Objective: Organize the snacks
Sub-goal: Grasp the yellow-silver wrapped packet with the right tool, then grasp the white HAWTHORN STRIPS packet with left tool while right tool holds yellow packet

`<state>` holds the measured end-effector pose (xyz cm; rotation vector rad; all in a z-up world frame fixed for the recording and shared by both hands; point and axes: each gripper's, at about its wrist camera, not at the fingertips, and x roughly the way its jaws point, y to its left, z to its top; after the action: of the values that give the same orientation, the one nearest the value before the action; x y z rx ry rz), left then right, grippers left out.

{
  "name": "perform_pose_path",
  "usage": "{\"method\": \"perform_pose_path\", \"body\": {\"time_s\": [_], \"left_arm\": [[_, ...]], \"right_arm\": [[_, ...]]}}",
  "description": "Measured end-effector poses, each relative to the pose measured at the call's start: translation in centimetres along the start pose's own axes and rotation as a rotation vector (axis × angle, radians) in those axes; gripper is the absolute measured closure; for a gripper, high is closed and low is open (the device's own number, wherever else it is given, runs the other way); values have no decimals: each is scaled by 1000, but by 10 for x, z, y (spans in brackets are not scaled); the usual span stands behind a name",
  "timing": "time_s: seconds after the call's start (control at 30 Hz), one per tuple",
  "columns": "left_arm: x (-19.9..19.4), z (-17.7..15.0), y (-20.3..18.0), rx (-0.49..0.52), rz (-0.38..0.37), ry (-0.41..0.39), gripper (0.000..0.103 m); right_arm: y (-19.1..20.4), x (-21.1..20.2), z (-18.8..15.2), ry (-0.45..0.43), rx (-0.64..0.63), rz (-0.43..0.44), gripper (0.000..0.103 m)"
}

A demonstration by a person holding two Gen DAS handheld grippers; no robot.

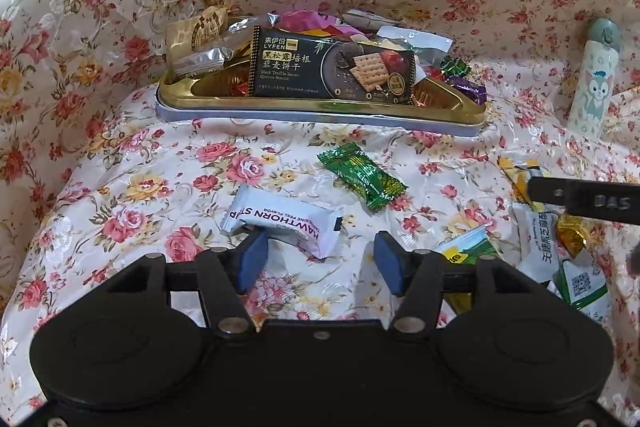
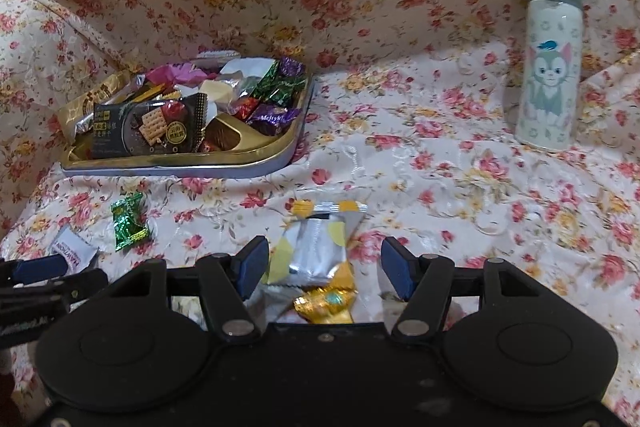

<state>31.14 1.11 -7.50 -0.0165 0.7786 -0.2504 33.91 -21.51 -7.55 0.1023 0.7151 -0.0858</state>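
A gold tin tray [image 1: 320, 106] [image 2: 256, 143] holds several snacks, with a black cracker pack [image 1: 332, 67] [image 2: 148, 127] in front. My left gripper [image 1: 320, 259] is open, just behind a white hawthorn pack [image 1: 284, 223] [image 2: 74, 251] that lies on the cloth by its left finger. A green candy [image 1: 362, 175] [image 2: 129, 222] lies beyond it. My right gripper [image 2: 322, 265] is open over a silver and yellow packet [image 2: 316, 247], with a gold candy [image 2: 326, 303] below it. It shows in the left wrist view as a black finger [image 1: 584, 198].
A floral cloth [image 2: 440, 167] covers the surface and rises behind. A white cat-print bottle [image 2: 550, 67] [image 1: 592, 91] stands at the right. Green and white packets [image 1: 560, 255] lie at the right in the left wrist view.
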Motion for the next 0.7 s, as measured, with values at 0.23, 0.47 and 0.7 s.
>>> {"method": "perform_pose_path", "body": {"time_s": [0.23, 0.47, 0.7], "left_arm": [[1, 7, 9, -70, -35, 33, 41], [3, 8, 8, -78, -23, 40, 41], [3, 8, 7, -73, -9, 43, 41]], "right_arm": [[10, 19, -2, 15, -55, -32, 38], [-5, 14, -7, -18, -63, -67, 51], [-29, 11, -15, -72, -34, -87, 51]]}}
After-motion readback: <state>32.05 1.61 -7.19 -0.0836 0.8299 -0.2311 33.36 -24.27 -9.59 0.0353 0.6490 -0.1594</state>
